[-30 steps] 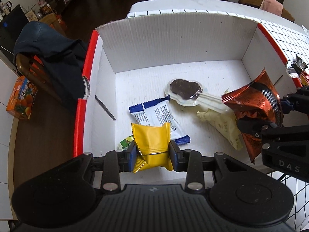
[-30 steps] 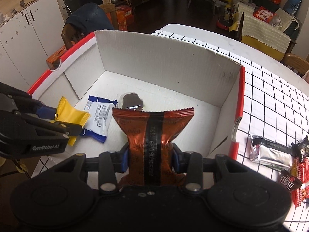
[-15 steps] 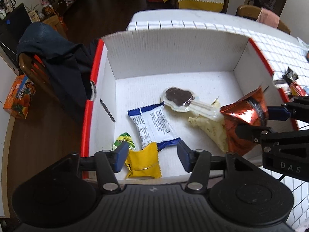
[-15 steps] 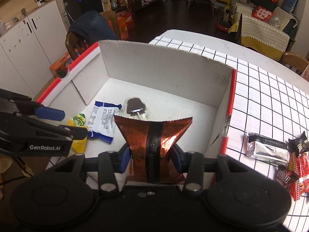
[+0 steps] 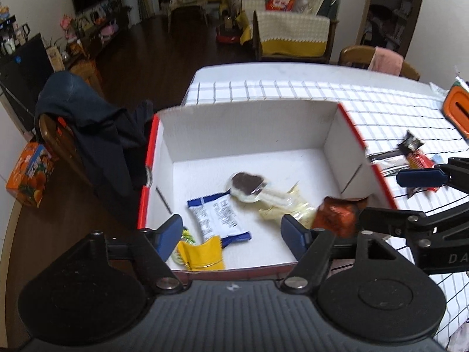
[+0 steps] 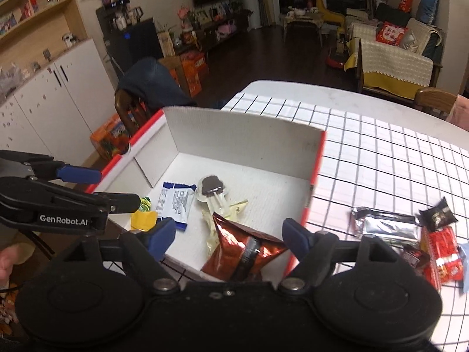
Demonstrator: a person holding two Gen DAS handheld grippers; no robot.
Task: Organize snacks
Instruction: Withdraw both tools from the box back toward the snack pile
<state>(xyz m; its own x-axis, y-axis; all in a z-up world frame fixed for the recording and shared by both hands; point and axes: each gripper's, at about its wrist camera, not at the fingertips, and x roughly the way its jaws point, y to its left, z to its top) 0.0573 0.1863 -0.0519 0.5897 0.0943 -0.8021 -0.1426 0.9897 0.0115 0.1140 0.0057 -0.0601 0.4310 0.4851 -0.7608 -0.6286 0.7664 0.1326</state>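
Observation:
A white cardboard box (image 5: 249,123) (image 6: 243,135) with red rims stands on the checked tablecloth. My left gripper (image 5: 231,237) (image 6: 102,189) hovers above its near left corner, jaws opening, nothing between the pads. The yellow packet (image 5: 202,253) (image 6: 143,220) lies loose on the box floor beneath it. My right gripper (image 6: 228,239) (image 5: 407,196) is above the near right corner, jaws also opening. Below it the red-brown foil packet (image 6: 243,249) (image 5: 337,215) rests free in the box. A blue-white packet (image 5: 218,218), a chocolate lolly (image 5: 247,183) and a pale packet (image 5: 290,211) lie there too.
Right of the box on the cloth lie a silver packet (image 6: 384,227), a dark packet (image 6: 438,214) and red packets (image 6: 442,252). A chair with a dark jacket (image 5: 91,135) stands left of the table, beside an orange carton (image 5: 29,182). An orange object (image 5: 458,108) sits far right.
Both grippers opened and let go: the yellow packet and the red-brown packet dropped onto the box floor. Both grippers have risen and pulled back from the box.

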